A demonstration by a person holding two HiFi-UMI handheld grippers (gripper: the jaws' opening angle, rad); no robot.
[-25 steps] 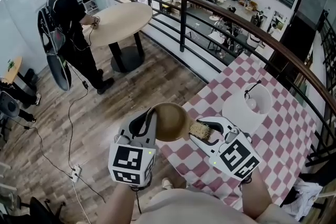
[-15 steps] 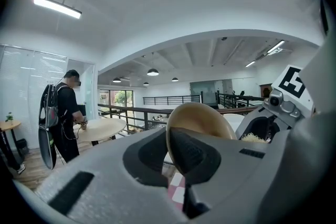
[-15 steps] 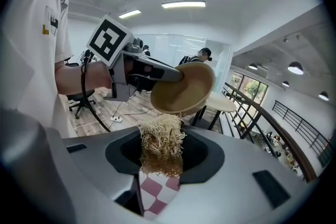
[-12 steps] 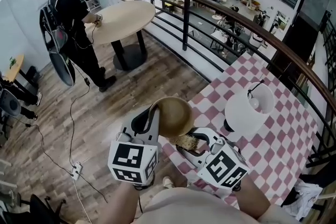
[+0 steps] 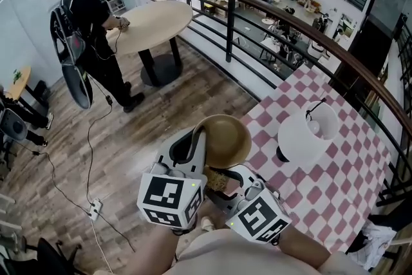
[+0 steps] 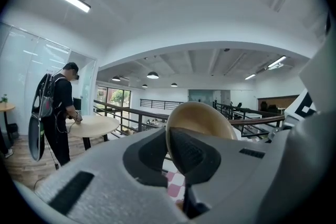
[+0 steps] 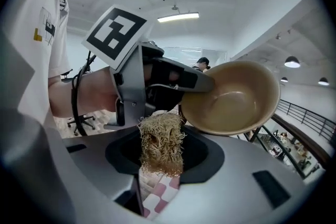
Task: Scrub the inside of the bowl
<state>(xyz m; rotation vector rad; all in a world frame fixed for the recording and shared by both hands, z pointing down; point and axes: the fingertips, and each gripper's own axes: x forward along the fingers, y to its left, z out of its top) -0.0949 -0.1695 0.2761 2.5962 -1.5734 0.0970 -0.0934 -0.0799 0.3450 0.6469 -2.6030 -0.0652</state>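
Change: your right gripper (image 5: 222, 185) is drawing the scrub pad (image 7: 160, 141) back toward you, clear of the bowl (image 5: 226, 140) | Fingers: right clenching the pad, left gripper (image 5: 198, 138) pinching the bowl's rim | Bowl: hanging tilted above the counter (image 5: 322, 190) edge | Task: scrubbing probably pausing between strokes.

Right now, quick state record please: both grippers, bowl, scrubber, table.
left gripper: shut on the bowl's rim
bowl: held in the air, tipped on its side, opening toward the right gripper, inside empty
right gripper: shut on the scrubber
scrubber: straw-coloured fibre pad, outside the bowl, beside its rim; contact unclear
table: checked cloth, white lamp standing on it
scrubbing: not yet begun
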